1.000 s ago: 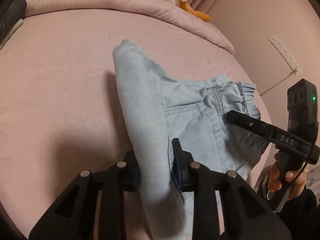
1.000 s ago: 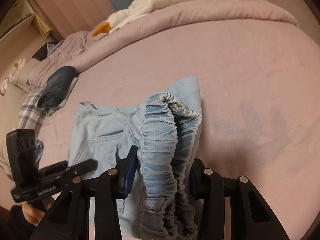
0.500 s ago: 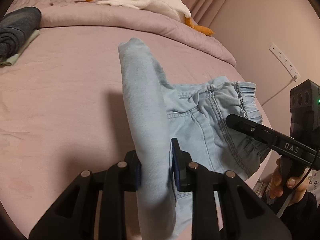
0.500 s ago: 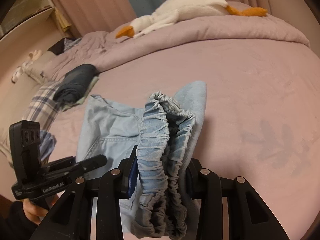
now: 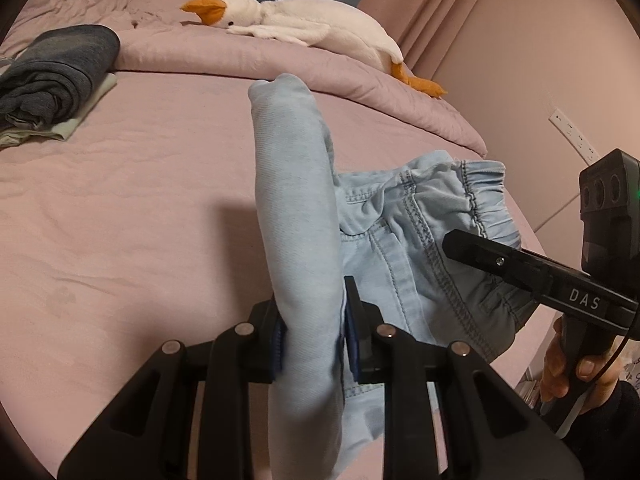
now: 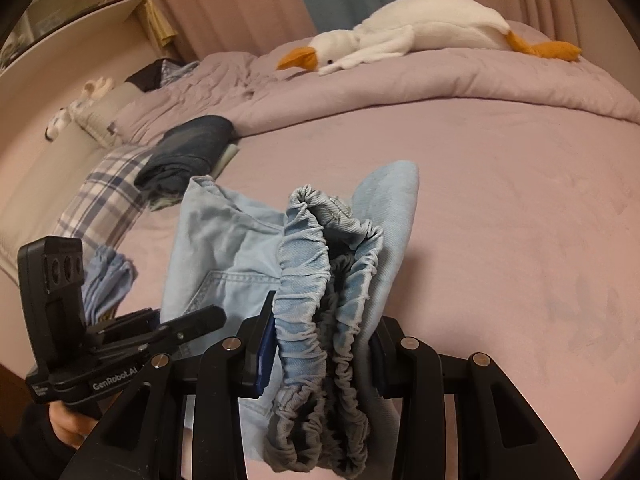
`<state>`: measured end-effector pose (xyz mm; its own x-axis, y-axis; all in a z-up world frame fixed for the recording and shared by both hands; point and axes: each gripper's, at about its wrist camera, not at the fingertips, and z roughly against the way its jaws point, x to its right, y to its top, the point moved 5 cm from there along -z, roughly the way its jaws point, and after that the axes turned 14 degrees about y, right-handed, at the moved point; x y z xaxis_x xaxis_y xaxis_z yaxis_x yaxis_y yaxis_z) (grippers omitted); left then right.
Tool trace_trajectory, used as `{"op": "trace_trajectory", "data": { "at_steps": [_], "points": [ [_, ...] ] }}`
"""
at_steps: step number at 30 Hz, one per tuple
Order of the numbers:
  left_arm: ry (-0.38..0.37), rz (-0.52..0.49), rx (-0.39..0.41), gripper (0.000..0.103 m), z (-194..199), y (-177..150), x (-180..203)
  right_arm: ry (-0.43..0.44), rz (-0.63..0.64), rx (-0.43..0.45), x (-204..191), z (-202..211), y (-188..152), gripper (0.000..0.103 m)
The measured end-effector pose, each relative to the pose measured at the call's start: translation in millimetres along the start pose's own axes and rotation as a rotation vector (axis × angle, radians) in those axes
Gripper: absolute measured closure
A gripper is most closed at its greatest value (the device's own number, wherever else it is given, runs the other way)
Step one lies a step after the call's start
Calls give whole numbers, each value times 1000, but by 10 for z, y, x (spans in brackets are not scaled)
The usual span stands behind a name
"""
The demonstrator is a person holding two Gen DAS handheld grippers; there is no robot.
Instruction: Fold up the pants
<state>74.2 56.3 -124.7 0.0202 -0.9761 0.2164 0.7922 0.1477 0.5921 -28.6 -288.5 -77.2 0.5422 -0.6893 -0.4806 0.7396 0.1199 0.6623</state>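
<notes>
A: So where are the pants sitting right now?

B: They are hanging between the two tools, partly lifted off the bed. The left tool is pinching a smooth folded leg section, and the right tool is clamping the bunched elastic waistband. Both are gripping cloth, jaws pressed on it from either side.

A: Which way is the fabric running from them?

B: Away from both tools, toward the far end of the bed. In the left wrist view the gripped fold is rising as a long ridge straight ahead, with the pocket and waistband draping off to its right, toward the right tool. The long axis is lying along the line the tools are pointing.

A: And which hand is nearer the bulk?

B: Neither, really; they are side by side at the near edge, each holding one end of that edge. I'd judge the coming move is carrying this edge forward over the part lying on the bed, so open bed ahead matters.

A: Any containers?

B: None that I can see. Only a dark folded garment well off to the left and a plush goose on the duvet beyond.
</notes>
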Motion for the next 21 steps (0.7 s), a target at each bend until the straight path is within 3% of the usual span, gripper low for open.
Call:
{"op": "trace_trajectory", "data": {
  "at_steps": [21],
  "points": [
    [73,8,43,80,-150,419,-455,43,52,4,-300,-500,369,62]
  ]
}}
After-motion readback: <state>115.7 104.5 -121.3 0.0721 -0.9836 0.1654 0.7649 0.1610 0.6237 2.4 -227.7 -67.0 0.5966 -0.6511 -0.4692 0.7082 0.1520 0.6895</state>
